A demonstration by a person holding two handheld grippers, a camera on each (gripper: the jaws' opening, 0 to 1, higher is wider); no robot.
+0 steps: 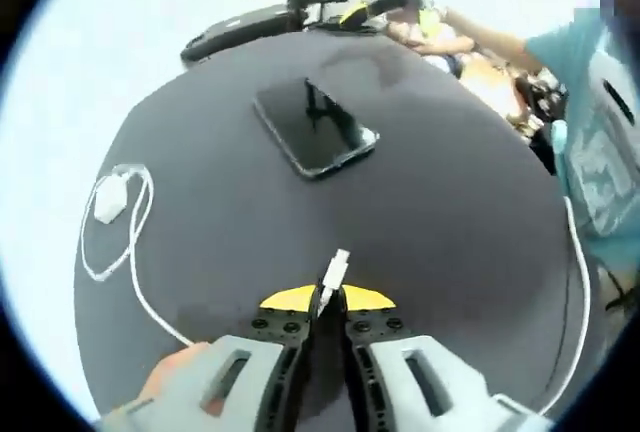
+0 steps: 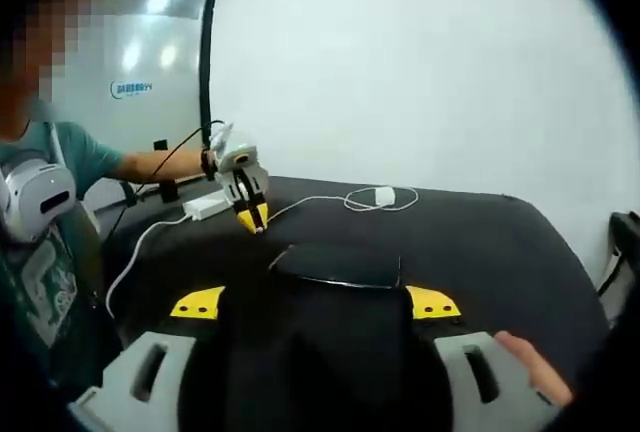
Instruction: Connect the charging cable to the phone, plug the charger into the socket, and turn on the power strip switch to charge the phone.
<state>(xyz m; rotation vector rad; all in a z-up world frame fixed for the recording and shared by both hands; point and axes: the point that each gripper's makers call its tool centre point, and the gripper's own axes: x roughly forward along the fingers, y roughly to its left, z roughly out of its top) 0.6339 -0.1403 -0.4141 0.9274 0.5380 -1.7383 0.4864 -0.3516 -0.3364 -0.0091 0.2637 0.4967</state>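
The white cable plug (image 1: 336, 270) is pinched in the left hand-held gripper (image 1: 327, 304), jaws closed on it. The dark phone (image 1: 315, 127) lies flat on the black bench (image 1: 450, 212) at twelve o'clock; the white charger (image 1: 109, 200) rests at ten o'clock. The right hand-held gripper (image 2: 315, 304) has wide jaws flanking the phone (image 2: 337, 264); contact unclear.

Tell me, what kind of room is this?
Probably a lab or demo room: a plain white wall, a dark round table holding a phone and white charger, and a person working handheld grippers.
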